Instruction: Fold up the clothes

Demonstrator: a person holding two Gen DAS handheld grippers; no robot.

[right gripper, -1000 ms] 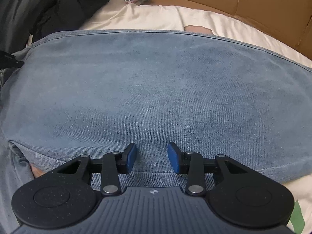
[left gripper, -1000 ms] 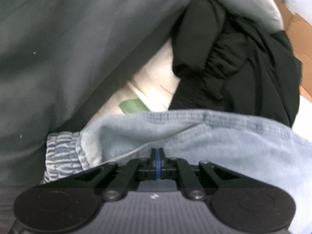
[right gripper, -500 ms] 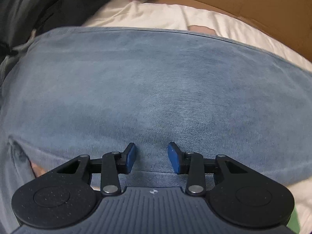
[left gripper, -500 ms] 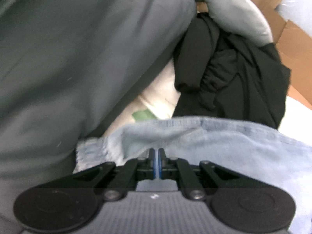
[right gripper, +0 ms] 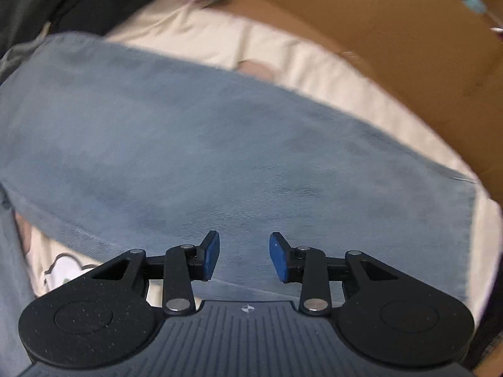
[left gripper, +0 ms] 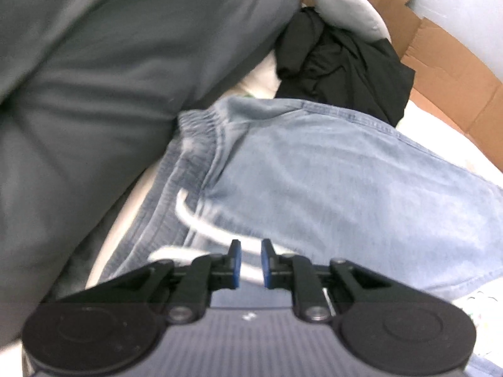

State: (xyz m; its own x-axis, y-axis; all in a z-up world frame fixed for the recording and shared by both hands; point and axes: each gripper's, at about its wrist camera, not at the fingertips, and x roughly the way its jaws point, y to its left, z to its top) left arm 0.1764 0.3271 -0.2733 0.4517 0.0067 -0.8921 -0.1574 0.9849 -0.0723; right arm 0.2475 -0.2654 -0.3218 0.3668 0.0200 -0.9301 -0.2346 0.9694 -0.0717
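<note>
Denim garment (left gripper: 330, 182) lying flat, long axis crosswise, left gripper (left gripper: 250, 262) just opening, empty, right gripper (right gripper: 244, 256) open.

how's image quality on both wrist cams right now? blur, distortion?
Left wrist: motion blur smears the jeans and the white drawstring; the left gripper stays sharp. Right wrist: blur softens the cardboard and the sheet; the right gripper is crisp. Both: fisheye bends edges, corners dark.
</note>
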